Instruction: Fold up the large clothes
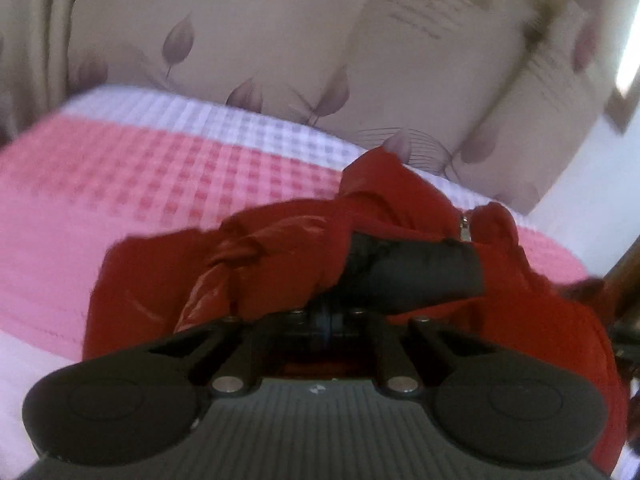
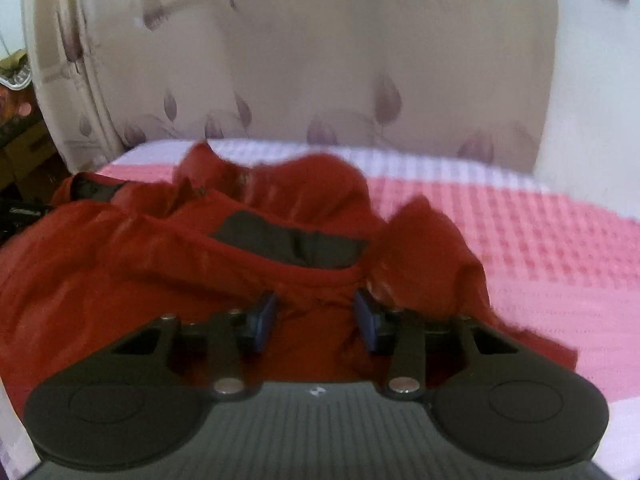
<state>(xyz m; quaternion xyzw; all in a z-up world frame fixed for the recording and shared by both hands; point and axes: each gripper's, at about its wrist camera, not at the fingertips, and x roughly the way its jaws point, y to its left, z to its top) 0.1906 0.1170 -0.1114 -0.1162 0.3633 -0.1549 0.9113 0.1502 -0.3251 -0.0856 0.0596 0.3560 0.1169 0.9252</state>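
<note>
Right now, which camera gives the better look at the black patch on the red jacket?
The right wrist view: the black patch lies unobstructed on the red jacket. In the left wrist view it shows too, bunched and close.

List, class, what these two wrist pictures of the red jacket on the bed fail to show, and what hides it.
- Left wrist view: the left hand-held gripper fingertips are buried under red jacket folds.
- Right wrist view: the jacket's near edge is covered by the right hand-held gripper body.
- Both views: motion blur smears the pink blanket; the jacket's full outline is cut off by the frame edges.
</note>
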